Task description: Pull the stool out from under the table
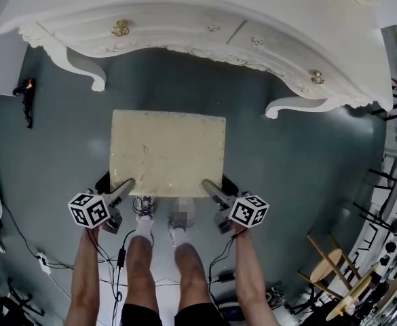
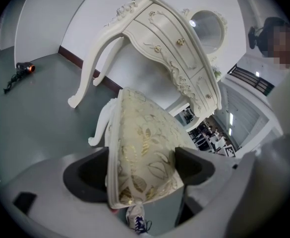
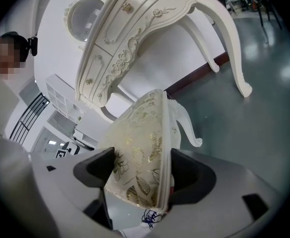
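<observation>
The left gripper has its jaws clamped on the near left corner of the stool, with the cushioned seat edge filling the gap. The right gripper grips the near right corner likewise. The stool stretches away from both pairs of jaws toward the table, standing clear of its front edge. Beyond it the table's drawers are shut, so their contents are hidden.
</observation>
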Tool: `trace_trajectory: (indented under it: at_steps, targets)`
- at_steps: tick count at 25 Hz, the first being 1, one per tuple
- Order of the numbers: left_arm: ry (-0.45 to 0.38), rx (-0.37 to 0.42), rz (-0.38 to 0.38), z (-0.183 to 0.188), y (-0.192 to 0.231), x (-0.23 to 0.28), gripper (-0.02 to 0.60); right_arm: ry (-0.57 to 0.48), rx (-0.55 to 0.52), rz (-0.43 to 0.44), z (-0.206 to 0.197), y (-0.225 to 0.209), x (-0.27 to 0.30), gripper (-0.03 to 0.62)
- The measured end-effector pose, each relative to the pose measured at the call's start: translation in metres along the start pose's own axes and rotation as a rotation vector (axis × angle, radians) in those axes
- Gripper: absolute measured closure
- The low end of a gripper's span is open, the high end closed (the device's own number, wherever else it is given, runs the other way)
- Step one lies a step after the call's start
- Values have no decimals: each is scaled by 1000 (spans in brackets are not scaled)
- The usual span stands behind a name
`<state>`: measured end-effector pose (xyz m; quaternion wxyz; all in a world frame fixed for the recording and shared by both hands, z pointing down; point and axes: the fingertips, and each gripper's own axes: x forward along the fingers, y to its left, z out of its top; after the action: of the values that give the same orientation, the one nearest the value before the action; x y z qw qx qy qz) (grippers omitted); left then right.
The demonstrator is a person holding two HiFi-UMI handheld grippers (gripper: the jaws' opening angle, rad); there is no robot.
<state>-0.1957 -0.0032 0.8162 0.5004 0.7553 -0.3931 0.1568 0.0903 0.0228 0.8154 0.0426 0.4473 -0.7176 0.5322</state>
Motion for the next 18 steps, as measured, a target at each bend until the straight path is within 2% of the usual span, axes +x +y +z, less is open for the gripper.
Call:
trace_trajectory:
  at_steps: [18]
  targets:
    - [76, 28, -34, -65, 9, -21, 167, 6, 27, -13, -74, -3, -27, 224]
